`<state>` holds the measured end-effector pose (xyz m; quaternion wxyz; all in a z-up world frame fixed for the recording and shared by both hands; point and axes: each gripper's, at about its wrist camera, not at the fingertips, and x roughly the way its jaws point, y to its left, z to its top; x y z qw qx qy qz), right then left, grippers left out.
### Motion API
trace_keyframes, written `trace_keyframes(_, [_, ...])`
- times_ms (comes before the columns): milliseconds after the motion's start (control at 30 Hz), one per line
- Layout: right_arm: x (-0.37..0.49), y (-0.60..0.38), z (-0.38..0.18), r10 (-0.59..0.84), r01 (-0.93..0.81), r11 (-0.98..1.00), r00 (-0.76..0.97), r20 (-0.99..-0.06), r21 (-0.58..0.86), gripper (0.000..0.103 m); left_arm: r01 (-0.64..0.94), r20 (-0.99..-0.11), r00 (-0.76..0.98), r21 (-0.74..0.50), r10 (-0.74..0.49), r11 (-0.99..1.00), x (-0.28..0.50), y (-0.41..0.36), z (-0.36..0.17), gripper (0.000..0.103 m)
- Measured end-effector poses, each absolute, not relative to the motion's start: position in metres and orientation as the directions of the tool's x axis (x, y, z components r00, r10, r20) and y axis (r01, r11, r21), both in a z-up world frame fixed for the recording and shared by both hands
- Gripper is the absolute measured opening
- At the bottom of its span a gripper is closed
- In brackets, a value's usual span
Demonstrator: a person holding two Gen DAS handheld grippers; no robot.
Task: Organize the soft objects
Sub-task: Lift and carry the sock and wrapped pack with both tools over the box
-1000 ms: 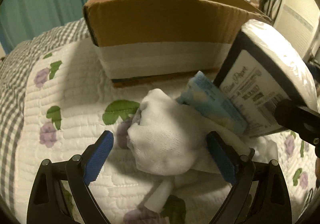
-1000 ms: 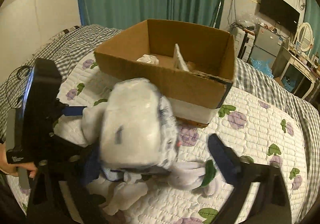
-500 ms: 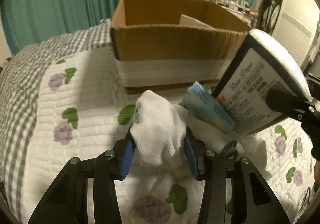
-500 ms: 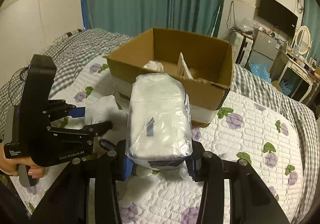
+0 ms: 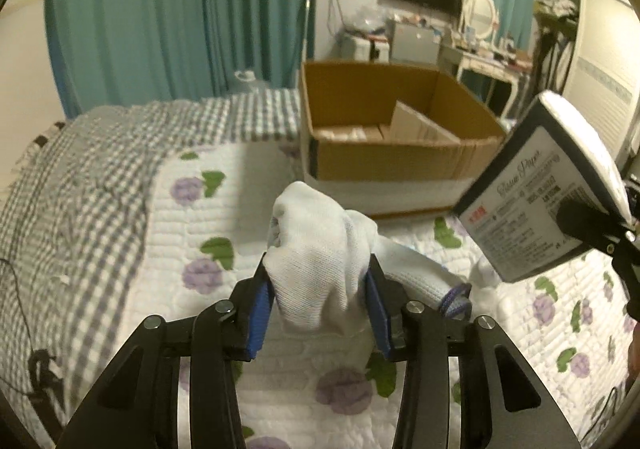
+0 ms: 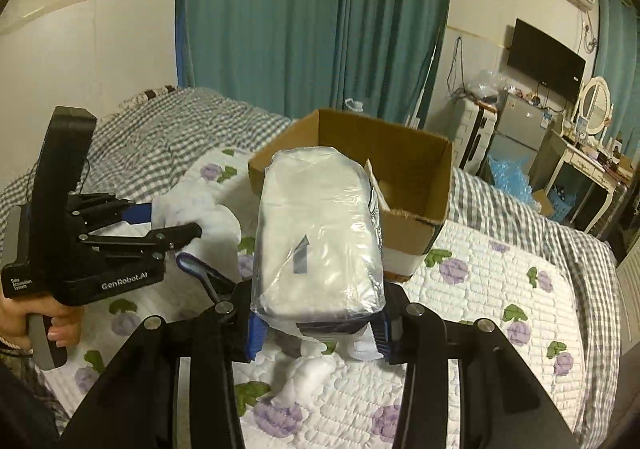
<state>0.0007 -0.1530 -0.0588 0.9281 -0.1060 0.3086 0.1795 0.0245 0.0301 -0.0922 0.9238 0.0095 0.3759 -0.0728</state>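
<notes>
Bed with floral quilt (image 5: 132,233) fills both views; gingham cover beyond it.

Cardboard box (image 5: 384,137), open-topped, sits on the quilt ahead of both grippers. Some flat packs and an upright divider visible inside; rest of interior not readable.

Tissue pack (image 6: 320,233): plastic-wrapped brick, held off the quilt by the right gripper (image 6: 318,329). Jaws closed narrow on its near end, most of the pack projecting forward toward the box. Judgement: light, compressible, film slippery; an end grip lets it sag or rotate, so a hold nearer mid-length across the short faces would be steadier.

White cloth glove (image 5: 320,261): knit, limp, bunched between the blue pads (image 5: 260,313) of the left gripper (image 5: 318,309). Jaws pinched in on the bundle; upper part mounds above the pads, cuff with purple edging trails right. Lifted clear of the quilt or not: cannot tell. Judgement: very light, no stiffness, will drape; grip at the thickest bunch is adequate.

Small white scrap (image 6: 308,373) lies on the quilt below the right gripper.
</notes>
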Motion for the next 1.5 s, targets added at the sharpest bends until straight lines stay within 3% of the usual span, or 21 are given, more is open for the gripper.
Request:
trace_keyframes(800, [-0.045, -0.145, 0.047, 0.299, -0.377, 0.916, 0.868, -0.396, -0.135, 0.042, 0.106, -0.406, 0.907, -0.033, -0.110, 0.994, -0.022, 0.066, 0.023, 0.041])
trace_keyframes(1167, [0.002, -0.159, 0.056, 0.294, -0.359, 0.923, 0.890, -0.350, -0.138, 0.042, 0.135, -0.361, 0.922, -0.044, -0.142, 0.990, 0.013, 0.063, 0.036, 0.042])
trace_keyframes(1500, [0.060, -0.173, 0.037, 0.282, -0.355, 0.925, 0.881, -0.379, -0.136, 0.042, 0.146, -0.365, 0.919, -0.039, -0.150, 0.988, 0.060, 0.045, 0.030, 0.042])
